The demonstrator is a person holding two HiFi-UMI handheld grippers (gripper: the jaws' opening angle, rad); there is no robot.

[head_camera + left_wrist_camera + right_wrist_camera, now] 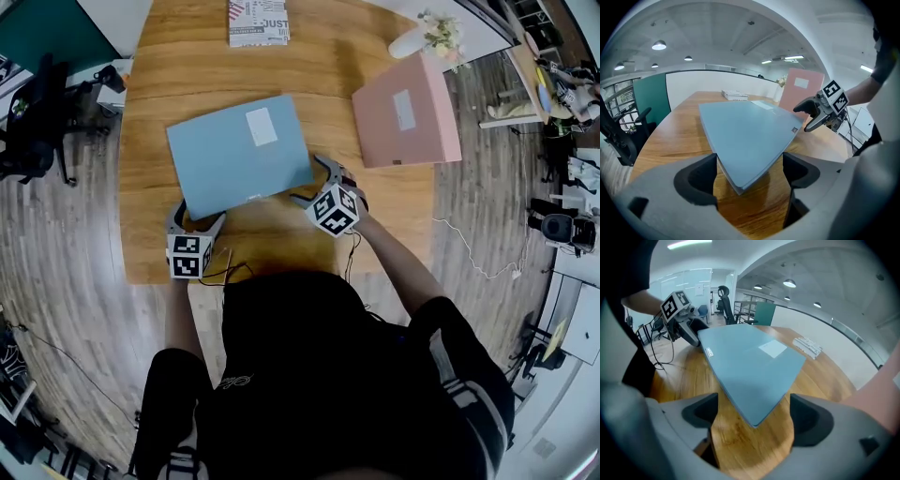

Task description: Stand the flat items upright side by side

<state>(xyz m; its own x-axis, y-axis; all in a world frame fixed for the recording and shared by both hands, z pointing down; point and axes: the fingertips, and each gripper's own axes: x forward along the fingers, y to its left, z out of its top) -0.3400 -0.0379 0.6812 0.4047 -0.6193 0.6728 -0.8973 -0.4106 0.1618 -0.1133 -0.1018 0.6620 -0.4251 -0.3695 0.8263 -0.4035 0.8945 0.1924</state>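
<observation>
Nearest the head camera is the person (319,375) in a dark top, bent over the near edge of a wooden table (187,56). A blue folder (239,155) lies flat on the middle of the table, label side up, with its two near corners turned toward the grippers. A pink folder (408,112) stands upright at the table's far right, well apart from the blue one and close beside a vase of flowers (427,37); whether it leans on the vase cannot be told. The left gripper (749,173) sits low at the folder's near left corner, jaws spread wide, with that corner poking in between them but not pinched. The right gripper (752,416) is at the near right corner, jaws equally wide, and the corner reaches into the gap with bare wood showing on both sides. A printed booklet (258,21) lies flat at the far edge of the table.
</observation>
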